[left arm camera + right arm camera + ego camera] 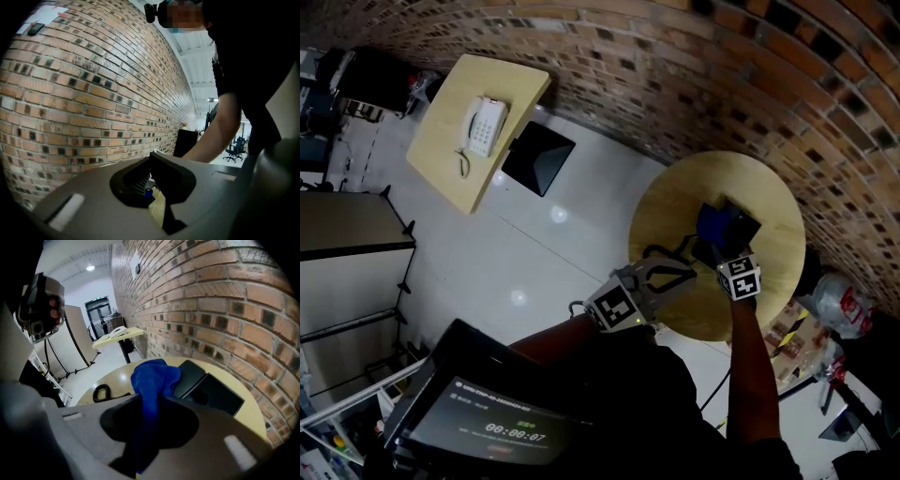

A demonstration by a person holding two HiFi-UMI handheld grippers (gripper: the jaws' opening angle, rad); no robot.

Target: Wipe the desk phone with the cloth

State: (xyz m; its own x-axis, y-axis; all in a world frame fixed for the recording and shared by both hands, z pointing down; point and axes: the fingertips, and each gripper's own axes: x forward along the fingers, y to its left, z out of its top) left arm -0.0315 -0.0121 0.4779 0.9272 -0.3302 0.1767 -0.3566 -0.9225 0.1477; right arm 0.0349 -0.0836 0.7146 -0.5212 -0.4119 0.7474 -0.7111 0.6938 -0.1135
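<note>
Head view, desk: a round desk [667, 211] stands by a brick wall. The black desk phone [744, 225] sits at its far right, with the blue cloth [712, 223] bunched against it.
Head view, claws: the right claw [712, 248] is over the cloth. The left claw [680, 272] is just to its left, over bare wood.
Left gripper view: the left claw [149, 185] is nearly closed and holds nothing.
Right gripper view: the right claw [150, 420] pinches the cloth [152, 378]. The desk phone [211, 392] lies just beyond, to the right.
Doing it well: probably pinch firmly, press the loose bulge flat on the phone and sweep along it. The left claw could steady the phone.

My left claw [682, 271] and right claw [714, 247] have grey bodies, each bearing a black-and-white marker cube [614, 307]; my top [628, 394] is black.
</note>
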